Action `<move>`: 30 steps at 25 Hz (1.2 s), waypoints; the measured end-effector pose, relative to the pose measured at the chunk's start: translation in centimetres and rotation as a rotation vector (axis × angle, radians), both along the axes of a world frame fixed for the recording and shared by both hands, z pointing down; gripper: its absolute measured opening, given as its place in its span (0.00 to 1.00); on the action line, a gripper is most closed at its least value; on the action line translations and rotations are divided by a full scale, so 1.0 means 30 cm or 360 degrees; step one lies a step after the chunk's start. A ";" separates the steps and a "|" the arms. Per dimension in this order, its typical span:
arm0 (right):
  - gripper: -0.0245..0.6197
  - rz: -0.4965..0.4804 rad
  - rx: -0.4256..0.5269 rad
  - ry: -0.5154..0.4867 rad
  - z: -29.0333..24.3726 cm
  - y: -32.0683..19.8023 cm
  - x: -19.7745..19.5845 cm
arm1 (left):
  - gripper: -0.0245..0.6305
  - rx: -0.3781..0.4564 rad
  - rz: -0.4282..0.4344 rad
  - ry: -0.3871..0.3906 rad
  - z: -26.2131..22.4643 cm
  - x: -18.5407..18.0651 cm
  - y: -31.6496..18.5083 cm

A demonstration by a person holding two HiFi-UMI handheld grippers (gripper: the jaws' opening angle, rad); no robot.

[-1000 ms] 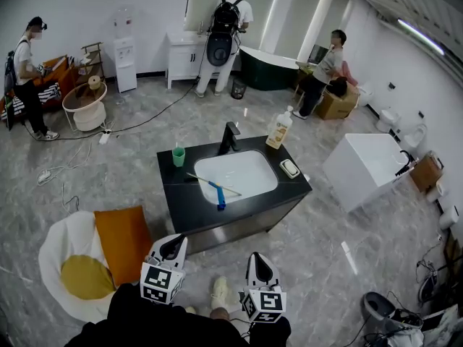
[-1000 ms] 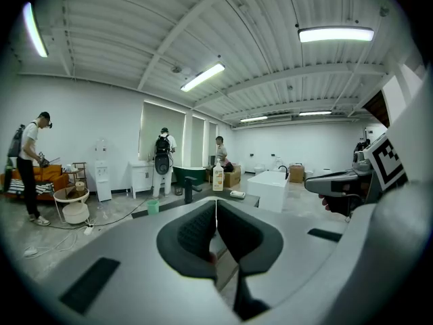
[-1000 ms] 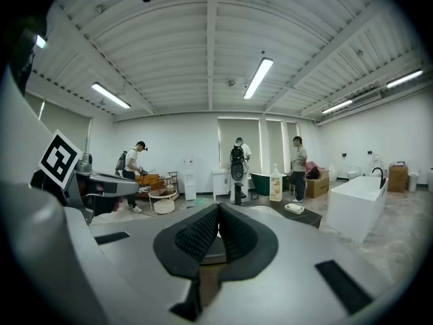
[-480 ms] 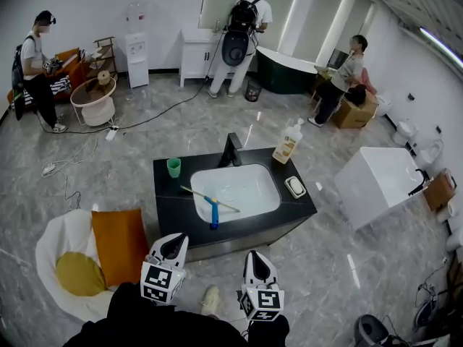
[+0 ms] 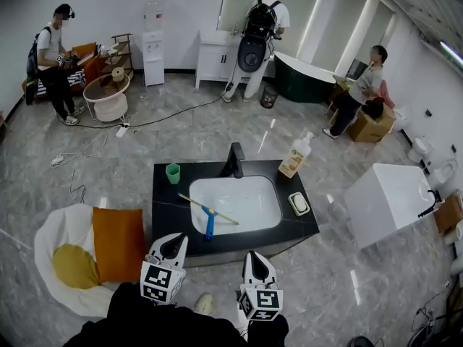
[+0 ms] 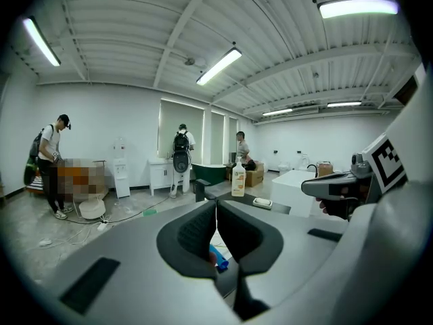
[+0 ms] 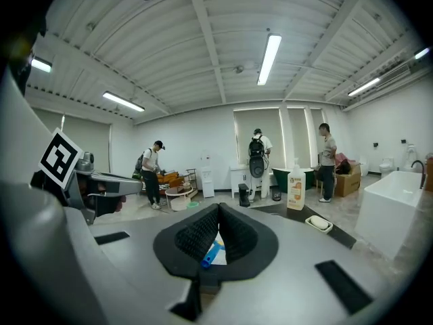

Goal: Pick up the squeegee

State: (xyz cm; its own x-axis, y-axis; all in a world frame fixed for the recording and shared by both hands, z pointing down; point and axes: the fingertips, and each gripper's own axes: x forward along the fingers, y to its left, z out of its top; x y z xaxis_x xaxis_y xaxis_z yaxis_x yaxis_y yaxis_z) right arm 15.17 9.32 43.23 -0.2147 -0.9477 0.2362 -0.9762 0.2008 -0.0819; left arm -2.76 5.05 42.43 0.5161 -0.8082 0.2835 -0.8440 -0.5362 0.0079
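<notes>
The squeegee (image 5: 210, 221), with a blue handle and a long thin blade, lies across the front left of the white basin (image 5: 246, 202) set in the black counter (image 5: 165, 212). Both grippers hang side by side short of the counter's near edge, apart from the squeegee. The left gripper (image 5: 173, 241) is shut and empty, and so is the right gripper (image 5: 254, 256). In the left gripper view the jaws (image 6: 216, 205) meet, with a bit of the blue handle (image 6: 220, 258) showing below them. The right gripper view shows its jaws (image 7: 218, 210) closed too, the handle (image 7: 210, 252) beyond.
On the counter stand a green cup (image 5: 173, 173), a black faucet (image 5: 233, 160), a soap bottle (image 5: 297, 155) and a soap dish (image 5: 298, 203). A white chair with an orange cushion (image 5: 119, 241) sits left of it, a white tub (image 5: 387, 201) right. Three people stand far back.
The counter and sink have drawn closer and lower in the head view as both grippers advanced toward it. Both stay shut and keep their side-by-side spacing.
</notes>
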 end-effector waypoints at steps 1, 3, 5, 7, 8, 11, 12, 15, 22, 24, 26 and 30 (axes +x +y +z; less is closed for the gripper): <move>0.06 -0.0014 0.0005 -0.0001 0.003 -0.013 0.013 | 0.07 0.0006 -0.0015 -0.0001 0.001 0.011 -0.008; 0.06 -0.0040 0.0011 -0.0003 0.013 -0.037 0.036 | 0.07 0.0021 -0.0042 0.0000 0.000 0.032 -0.022; 0.06 -0.0070 0.0007 -0.0018 0.014 -0.060 0.044 | 0.07 0.0031 -0.0065 -0.0004 0.001 0.048 -0.034; 0.06 -0.0105 0.0000 -0.0028 0.016 -0.078 0.043 | 0.07 0.0037 -0.0083 -0.0015 0.004 0.055 -0.044; 0.06 -0.0119 -0.0001 -0.0027 0.019 -0.088 0.044 | 0.07 0.0039 -0.0093 -0.0018 0.005 0.057 -0.051; 0.06 -0.0145 0.0001 -0.0021 0.039 -0.122 0.053 | 0.07 0.0045 -0.0130 -0.0016 0.005 0.056 -0.078; 0.06 -0.0152 0.0000 -0.0022 0.046 -0.134 0.055 | 0.07 0.0041 -0.0141 -0.0019 0.008 0.054 -0.085; 0.06 -0.0181 -0.0009 -0.0029 0.058 -0.172 0.050 | 0.07 0.0034 -0.0168 -0.0036 0.015 0.047 -0.111; 0.06 -0.0230 -0.0046 -0.0074 0.077 -0.272 0.010 | 0.07 -0.0013 -0.0210 -0.0051 0.050 0.022 -0.197; 0.06 -0.0227 -0.0058 -0.0075 0.092 -0.314 0.005 | 0.07 -0.0020 -0.0205 -0.0059 0.062 0.015 -0.238; 0.06 -0.0222 -0.0076 -0.0076 0.102 -0.358 -0.004 | 0.07 -0.0036 -0.0197 -0.0063 0.072 0.008 -0.281; 0.06 -0.0227 -0.0123 -0.0080 0.130 -0.452 -0.035 | 0.07 -0.0092 -0.0196 -0.0060 0.115 -0.015 -0.364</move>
State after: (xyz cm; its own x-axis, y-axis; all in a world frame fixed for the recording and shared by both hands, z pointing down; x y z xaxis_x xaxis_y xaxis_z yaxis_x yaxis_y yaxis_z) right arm 14.13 -4.24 47.13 -0.3593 -0.8861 0.2927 -0.9325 0.3283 -0.1506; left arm -3.20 -5.87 45.88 0.4021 -0.8465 0.3488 -0.9038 -0.4280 0.0030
